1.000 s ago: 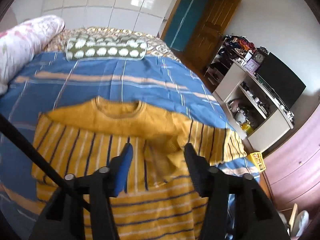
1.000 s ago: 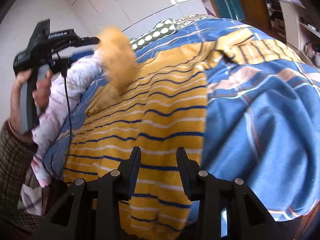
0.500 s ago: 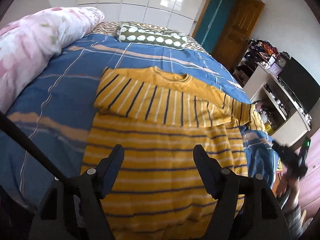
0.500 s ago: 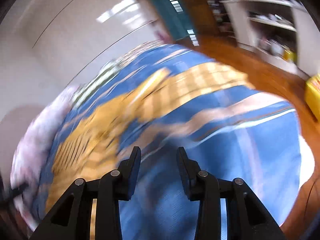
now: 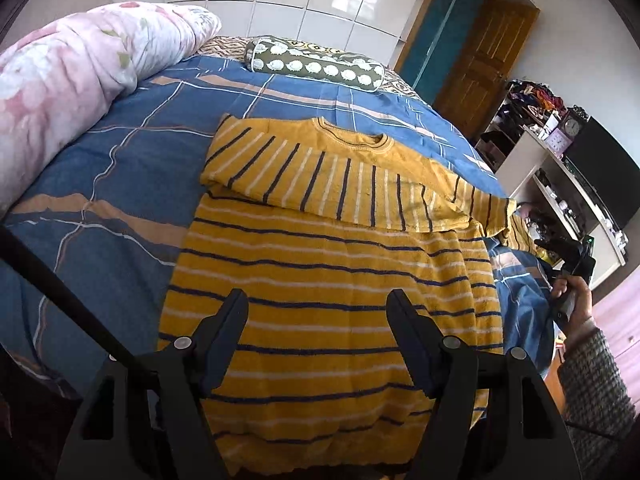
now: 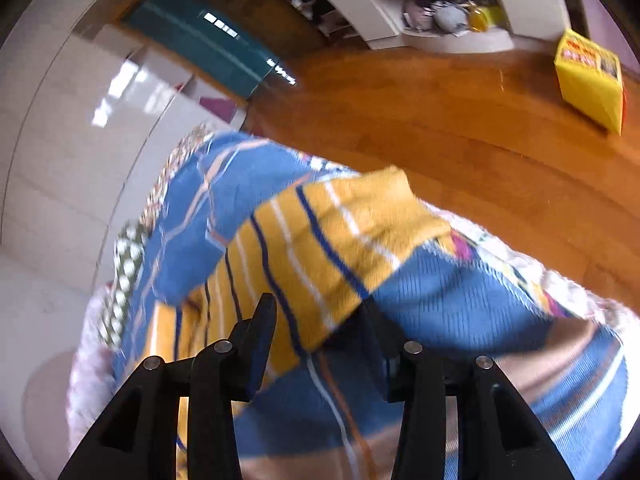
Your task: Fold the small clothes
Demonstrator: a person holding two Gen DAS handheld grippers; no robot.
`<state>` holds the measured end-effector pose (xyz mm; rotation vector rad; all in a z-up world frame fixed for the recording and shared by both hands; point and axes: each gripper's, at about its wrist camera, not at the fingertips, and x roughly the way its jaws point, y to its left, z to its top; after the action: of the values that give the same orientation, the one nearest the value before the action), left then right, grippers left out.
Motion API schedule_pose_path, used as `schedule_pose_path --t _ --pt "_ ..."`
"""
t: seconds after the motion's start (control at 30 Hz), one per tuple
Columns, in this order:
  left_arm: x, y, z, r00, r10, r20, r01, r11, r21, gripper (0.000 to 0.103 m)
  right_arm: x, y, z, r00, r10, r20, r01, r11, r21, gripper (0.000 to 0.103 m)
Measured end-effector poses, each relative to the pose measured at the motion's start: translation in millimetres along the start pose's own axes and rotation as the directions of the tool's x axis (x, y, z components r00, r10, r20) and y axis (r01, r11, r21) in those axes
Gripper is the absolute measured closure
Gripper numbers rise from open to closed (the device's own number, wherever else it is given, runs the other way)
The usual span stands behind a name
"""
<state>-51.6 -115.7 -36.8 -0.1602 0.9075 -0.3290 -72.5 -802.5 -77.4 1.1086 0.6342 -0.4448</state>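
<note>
My left gripper (image 5: 316, 304) hangs with its fingers spread wide and empty above the yellow striped sweater (image 5: 332, 280), which lies flat on the blue bed cover (image 5: 120, 160), one sleeve folded across the chest. Bare cover lies open to the left as far as the pink quilt (image 5: 72, 72). My right gripper (image 6: 316, 312) is closing over the other sleeve (image 6: 332, 232) at the bed's edge; one fingertip is hidden beneath the cloth.
</note>
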Motion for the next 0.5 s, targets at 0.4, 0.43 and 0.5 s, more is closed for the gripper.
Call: schedule_pose_path --t 0.4,0.43,0.5 --pt "-12 28 -3 0.999 -0.011 0.053 0.015 0.997 -0.072 0.033 -100 22 38 0.972 -0.056 0.226 0.062 0.998 -0.021 0.097" --pt "-14 30 -4 0.998 -0.011 0.058 0.015 0.997 -0.081 0.033 -103 45 31 0.97 -0.048 0.237 0.068 0.995 -0.078 0.097" --pt "-19 39 -5 0.997 -0.013 0.07 0.02 0.995 -0.099 0.033 -102 90 15 0.973 -0.02 0.229 0.063 0.981 -0.184 0.097"
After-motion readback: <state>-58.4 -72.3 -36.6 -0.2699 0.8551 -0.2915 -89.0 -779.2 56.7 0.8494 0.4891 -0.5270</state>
